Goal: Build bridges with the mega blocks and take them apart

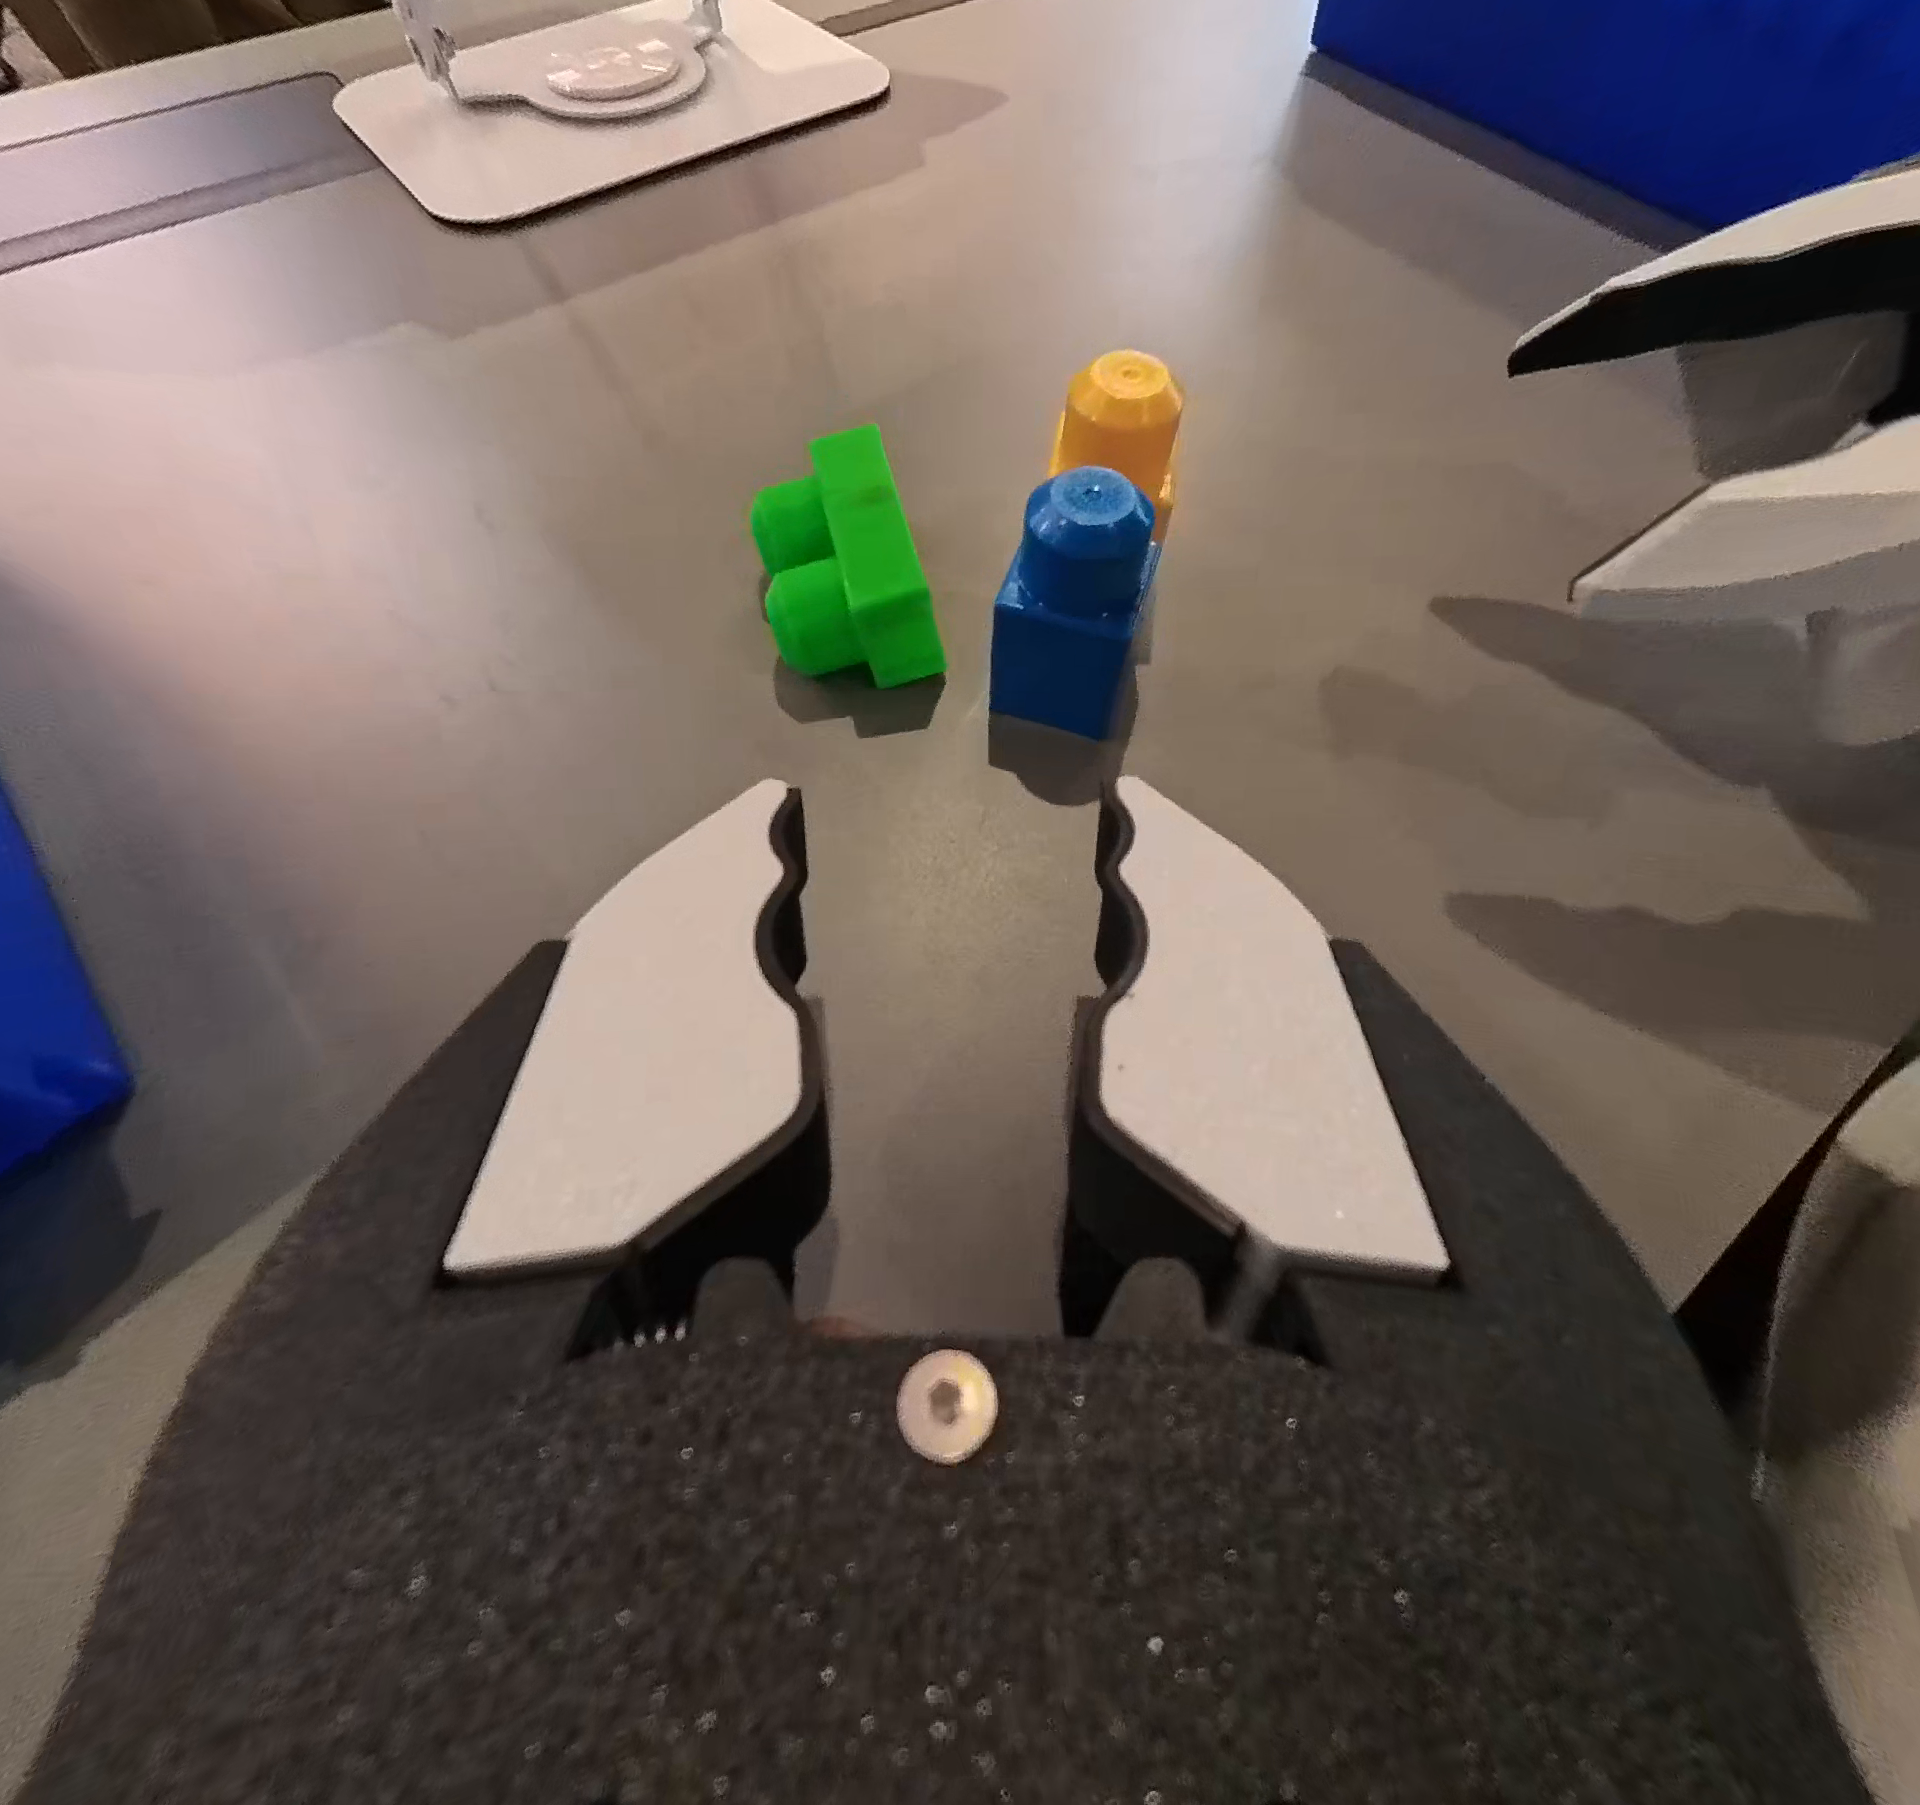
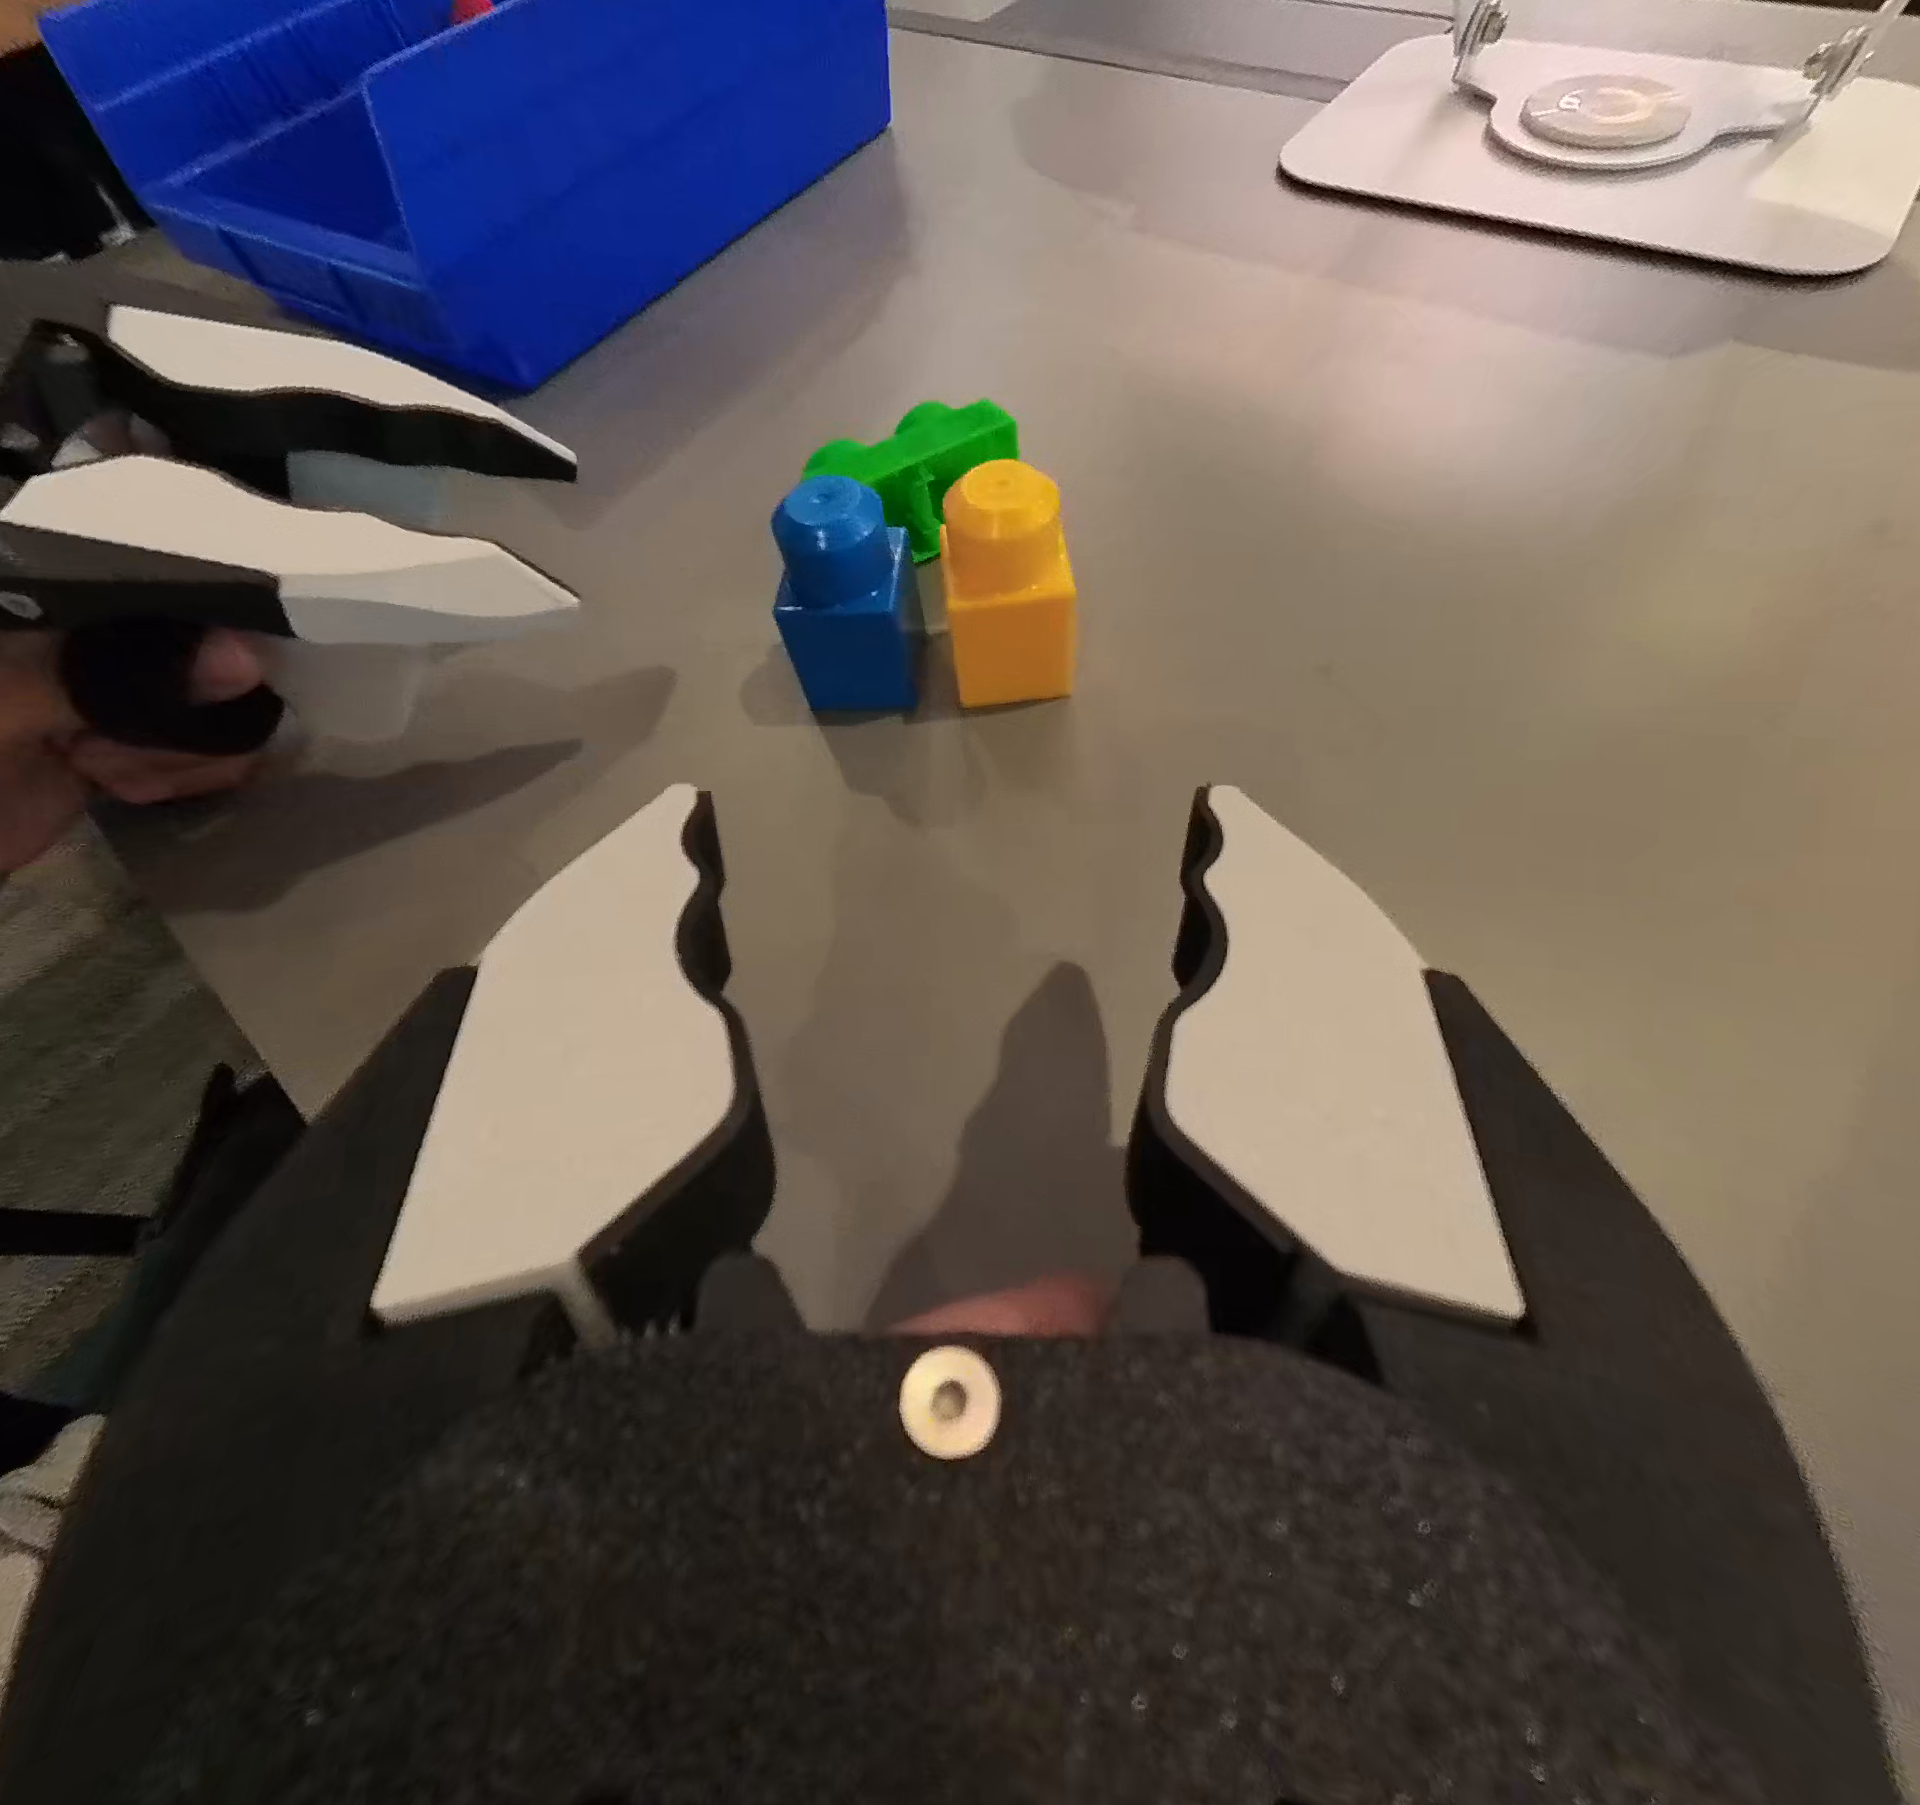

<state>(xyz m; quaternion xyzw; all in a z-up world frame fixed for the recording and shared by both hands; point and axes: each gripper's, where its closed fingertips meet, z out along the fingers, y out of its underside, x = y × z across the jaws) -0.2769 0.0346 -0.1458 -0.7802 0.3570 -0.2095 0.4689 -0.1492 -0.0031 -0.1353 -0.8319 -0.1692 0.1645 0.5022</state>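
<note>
Your left gripper point(image 1: 951, 799) and right gripper point(image 2: 951, 799) both gape empty, short of the blue block point(image 2: 847, 612); yellow block point(image 2: 1008, 602) beside it, green block point(image 2: 914, 467) tipped behind.

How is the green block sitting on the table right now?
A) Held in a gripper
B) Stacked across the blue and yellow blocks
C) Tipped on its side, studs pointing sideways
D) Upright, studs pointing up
C: the green block lies on the table with both studs pointing sideways, beside the upright blue block and yellow block, in neither gripper.
</note>
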